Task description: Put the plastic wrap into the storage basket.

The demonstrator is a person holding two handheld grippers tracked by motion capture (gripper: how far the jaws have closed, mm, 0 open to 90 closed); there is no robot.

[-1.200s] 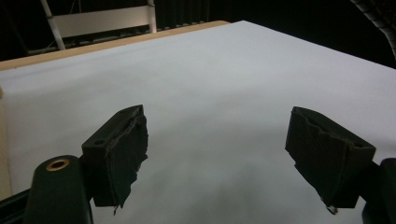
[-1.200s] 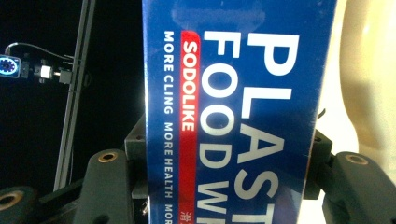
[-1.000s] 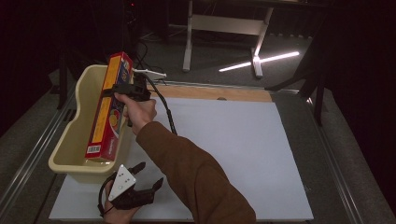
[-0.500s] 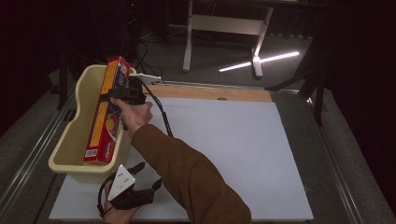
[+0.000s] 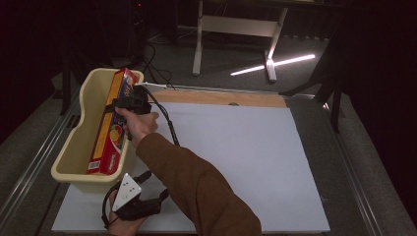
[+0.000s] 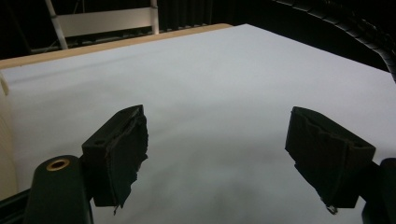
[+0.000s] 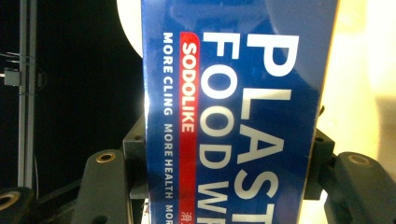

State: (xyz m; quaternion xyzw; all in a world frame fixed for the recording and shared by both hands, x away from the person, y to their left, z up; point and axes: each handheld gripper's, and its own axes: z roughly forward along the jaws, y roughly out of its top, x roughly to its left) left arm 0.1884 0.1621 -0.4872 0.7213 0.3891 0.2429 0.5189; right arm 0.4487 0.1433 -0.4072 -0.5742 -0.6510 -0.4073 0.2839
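left gripper: near table edge, jaws spread wide, nothing between them; the left gripper view has just bare white table ahead. Idle, so no help if the box tips.
right gripper: reaching across to the tub, jaws clamped on the long sides of the box; the right gripper view has both pads hard against it.
box: long plastic-wrap carton, lying slanted in the cream tub, near end down at the tub floor, far end up on the far rim.
risk 1: grip sits near the high end, most of the length hangs below it. Looks prone to pivoting in the jaws on lift or release.
risk 2: glossy cardboard, could slip or dent if squeezed harder.
risk 3: far end rides over the rim; let go there and I'd expect it to slide or topple out the back.
risk 4: cable trails by the tub wall, might snag the rim and drag the tub.
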